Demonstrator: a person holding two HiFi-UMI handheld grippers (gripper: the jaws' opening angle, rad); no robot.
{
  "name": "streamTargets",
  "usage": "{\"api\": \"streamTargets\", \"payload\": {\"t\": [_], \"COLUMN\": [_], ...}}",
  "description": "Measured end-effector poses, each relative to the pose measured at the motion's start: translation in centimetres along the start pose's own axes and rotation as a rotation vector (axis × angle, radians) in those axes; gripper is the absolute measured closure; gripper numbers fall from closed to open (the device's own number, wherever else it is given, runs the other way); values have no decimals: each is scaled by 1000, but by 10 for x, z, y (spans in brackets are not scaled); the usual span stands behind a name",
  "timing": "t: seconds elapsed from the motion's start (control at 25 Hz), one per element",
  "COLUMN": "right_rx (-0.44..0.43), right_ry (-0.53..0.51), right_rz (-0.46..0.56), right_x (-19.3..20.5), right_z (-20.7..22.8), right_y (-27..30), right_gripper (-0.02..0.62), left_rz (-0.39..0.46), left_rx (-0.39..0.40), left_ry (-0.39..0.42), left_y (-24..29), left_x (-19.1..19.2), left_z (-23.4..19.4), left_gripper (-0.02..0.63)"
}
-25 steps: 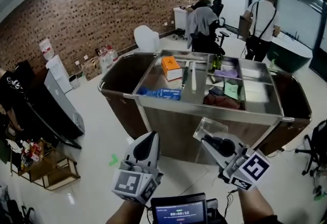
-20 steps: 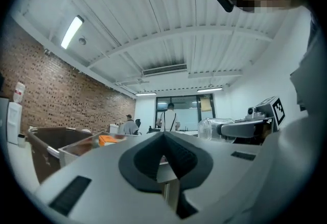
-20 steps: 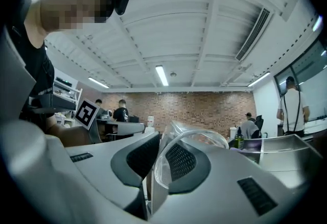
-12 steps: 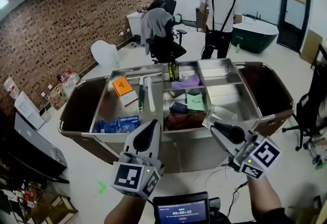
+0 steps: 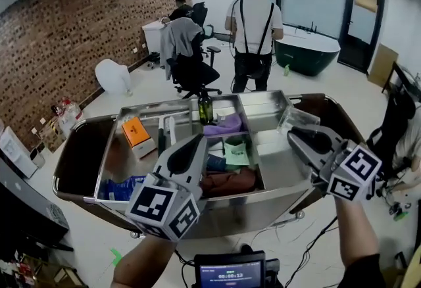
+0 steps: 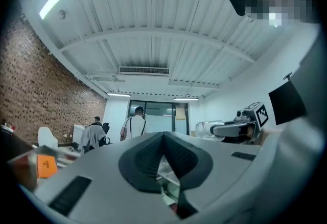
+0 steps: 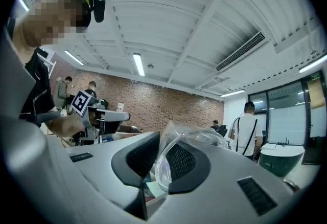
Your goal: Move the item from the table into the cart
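Note:
A clear plastic cup [image 5: 293, 120] lies on its side between the jaws of my right gripper [image 5: 295, 133], which is shut on it above the right end of the steel cart [image 5: 276, 163]. In the right gripper view the cup [image 7: 190, 142] fills the gap of that gripper [image 7: 161, 160]. My left gripper [image 5: 197, 143] is shut with nothing in it, held over the cart's front middle; the left gripper view shows its pads [image 6: 148, 164] meeting at the tips. Both grippers point roughly level.
The cart's compartments hold an orange box [image 5: 135, 132], a blue packet [image 5: 122, 187], a green bottle [image 5: 205, 109], purple cloth [image 5: 223, 125] and dark red cloth [image 5: 227, 181]. A person [image 5: 254, 24] stands beyond the cart beside an office chair [image 5: 186, 60]. A black chair [image 5: 396, 129] stands at right.
The view has swung so the cart now sits straight under the grippers. The right gripper has carried the cup from in front of the cart to above its right end; the left gripper moved along, still shut.

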State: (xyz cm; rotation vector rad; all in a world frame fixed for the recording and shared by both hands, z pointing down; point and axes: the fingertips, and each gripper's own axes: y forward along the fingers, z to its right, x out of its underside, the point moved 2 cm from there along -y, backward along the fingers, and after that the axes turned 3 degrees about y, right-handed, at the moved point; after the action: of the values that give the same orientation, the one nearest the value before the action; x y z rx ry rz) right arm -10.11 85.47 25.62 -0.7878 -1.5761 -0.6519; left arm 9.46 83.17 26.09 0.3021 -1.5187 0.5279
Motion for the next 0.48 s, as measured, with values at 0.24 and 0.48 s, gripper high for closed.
{"api": "streamTargets", "payload": {"t": [0.24,0.48], "right_rx": [-81,-160], "right_ry": [-63,-79], "right_rz": [-55,-144], "right_x": [-10,-16], "right_z": [80,157], "right_y": [33,71], "right_gripper": [569,569], "left_rz": [16,-39], "left_rx": [-37,-98], "left_ry": [84,59], "left_y": [89,170], "left_x": [-20,-18], "left_z": [-4,-16], "left_gripper": [606,606]}}
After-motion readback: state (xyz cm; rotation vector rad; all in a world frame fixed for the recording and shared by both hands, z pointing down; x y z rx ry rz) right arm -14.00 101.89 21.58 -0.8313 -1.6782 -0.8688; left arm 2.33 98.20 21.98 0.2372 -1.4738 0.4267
